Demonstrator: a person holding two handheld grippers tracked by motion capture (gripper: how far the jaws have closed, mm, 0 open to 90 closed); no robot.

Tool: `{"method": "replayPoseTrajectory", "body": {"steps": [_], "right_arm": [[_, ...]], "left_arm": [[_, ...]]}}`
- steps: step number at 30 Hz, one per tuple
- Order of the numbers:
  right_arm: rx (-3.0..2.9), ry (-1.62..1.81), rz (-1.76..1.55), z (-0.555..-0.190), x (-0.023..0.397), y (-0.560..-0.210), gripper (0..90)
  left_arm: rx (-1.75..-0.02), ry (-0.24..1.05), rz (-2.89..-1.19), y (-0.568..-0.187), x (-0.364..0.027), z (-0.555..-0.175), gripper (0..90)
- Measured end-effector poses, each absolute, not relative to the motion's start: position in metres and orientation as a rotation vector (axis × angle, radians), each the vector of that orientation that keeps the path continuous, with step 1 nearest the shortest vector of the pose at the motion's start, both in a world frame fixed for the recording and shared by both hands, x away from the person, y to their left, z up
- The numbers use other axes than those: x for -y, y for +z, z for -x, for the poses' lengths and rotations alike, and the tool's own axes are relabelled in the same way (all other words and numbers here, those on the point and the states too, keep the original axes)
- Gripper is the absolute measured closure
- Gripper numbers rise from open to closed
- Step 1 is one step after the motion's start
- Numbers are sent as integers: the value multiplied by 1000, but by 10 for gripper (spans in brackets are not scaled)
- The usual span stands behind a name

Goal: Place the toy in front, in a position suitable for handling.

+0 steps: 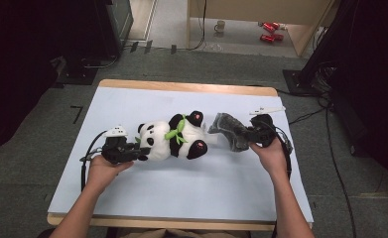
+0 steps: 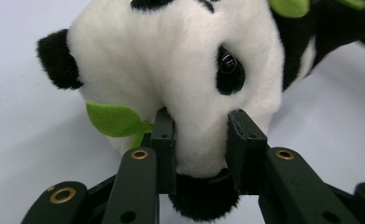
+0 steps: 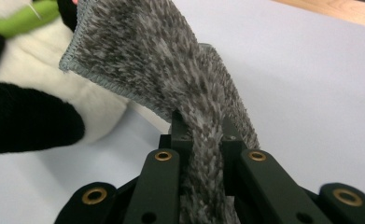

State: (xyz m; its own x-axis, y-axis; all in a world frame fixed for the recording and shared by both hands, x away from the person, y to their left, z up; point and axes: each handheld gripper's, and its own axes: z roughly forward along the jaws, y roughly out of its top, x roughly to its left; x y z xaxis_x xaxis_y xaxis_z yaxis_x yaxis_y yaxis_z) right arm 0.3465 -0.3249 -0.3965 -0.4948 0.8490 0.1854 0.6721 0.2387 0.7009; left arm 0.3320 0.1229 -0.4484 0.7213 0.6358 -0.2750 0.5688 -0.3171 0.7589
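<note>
On white table (image 1: 132,198): left fingers (image 2: 202,140) clamp panda (image 1: 174,139) snout; right fingers (image 3: 202,130) pinch grey cloth (image 3: 171,60).

Grey carpet floor (image 1: 28,163) lay around the table (image 1: 181,87). Behind stood a wooden cabinet (image 1: 261,12), with a mug (image 1: 220,26) on the floor.

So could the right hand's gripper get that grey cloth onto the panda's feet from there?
Probably yes. The right gripper is shut on the grey cloth, whose free end hangs beside the panda, with bare table between them.
</note>
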Motion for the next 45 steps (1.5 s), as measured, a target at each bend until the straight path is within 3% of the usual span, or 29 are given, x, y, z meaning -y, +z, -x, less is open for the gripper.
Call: {"method": "replayPoseTrajectory", "body": {"steps": [8,26,37,45], "right_arm": [[-2285,1147,-1416,-341,308,-370,831],[-2372,1202,-1262,-363,233,-293,832],[-2468,1257,-1222,-389,172,-291,831],[-2559,1272,-1200,-403,113,-315,831]], "left_arm": [[-872,178,-2013,-455,-117,-331,631],[-840,150,-2007,-455,-101,-340,619],[-829,178,-2030,-454,-101,-341,610],[-830,178,-2022,-455,-102,-340,607]]}}
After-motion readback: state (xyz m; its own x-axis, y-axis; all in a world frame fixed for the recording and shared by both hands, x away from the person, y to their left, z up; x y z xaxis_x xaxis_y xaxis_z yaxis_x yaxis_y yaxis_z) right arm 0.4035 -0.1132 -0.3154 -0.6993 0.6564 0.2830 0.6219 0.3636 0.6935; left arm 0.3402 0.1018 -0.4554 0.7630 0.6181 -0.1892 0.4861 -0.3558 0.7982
